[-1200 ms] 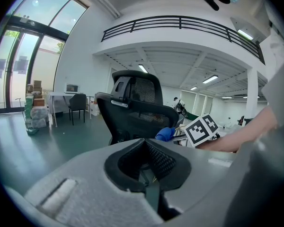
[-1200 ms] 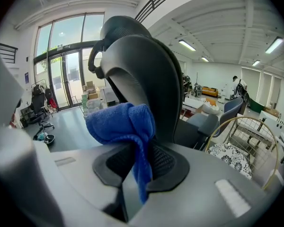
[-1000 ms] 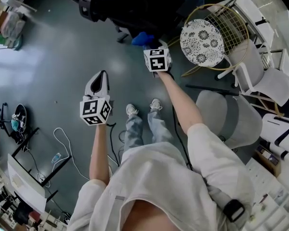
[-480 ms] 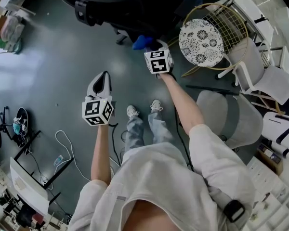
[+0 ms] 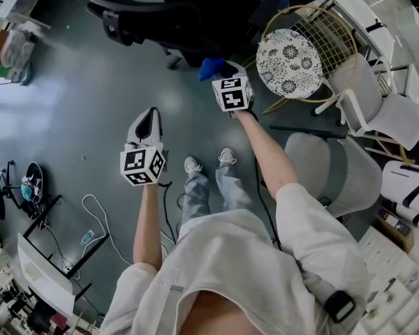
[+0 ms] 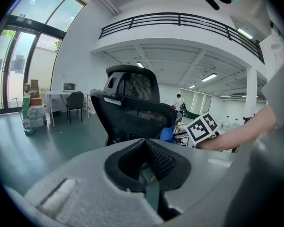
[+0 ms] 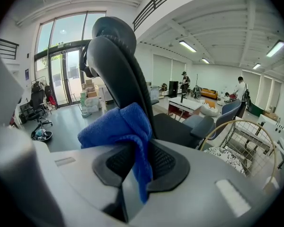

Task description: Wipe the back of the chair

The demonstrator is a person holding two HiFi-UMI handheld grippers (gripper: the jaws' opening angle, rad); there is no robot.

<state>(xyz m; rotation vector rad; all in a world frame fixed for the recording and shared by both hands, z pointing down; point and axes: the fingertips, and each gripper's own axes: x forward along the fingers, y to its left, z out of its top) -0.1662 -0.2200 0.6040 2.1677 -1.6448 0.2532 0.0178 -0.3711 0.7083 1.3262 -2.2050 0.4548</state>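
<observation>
The right gripper [image 7: 137, 183] clamps a blue cloth [image 7: 123, 126] beside the black chair [image 7: 113, 56], the left gripper [image 6: 149, 183] is pinched closed on nothing, and a wire seat [image 5: 335, 32] holds a patterned cushion [image 5: 290, 61].

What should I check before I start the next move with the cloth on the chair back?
1. Blue cloth clamped in right gripper jaws: ok.
2. Black chair back directly ahead of the cloth: ok.
3. Cloth touching the chair back: cannot tell.
4. Left gripper empty, jaws together: ok.
5. Left gripper apart from the chair: ok.
</observation>
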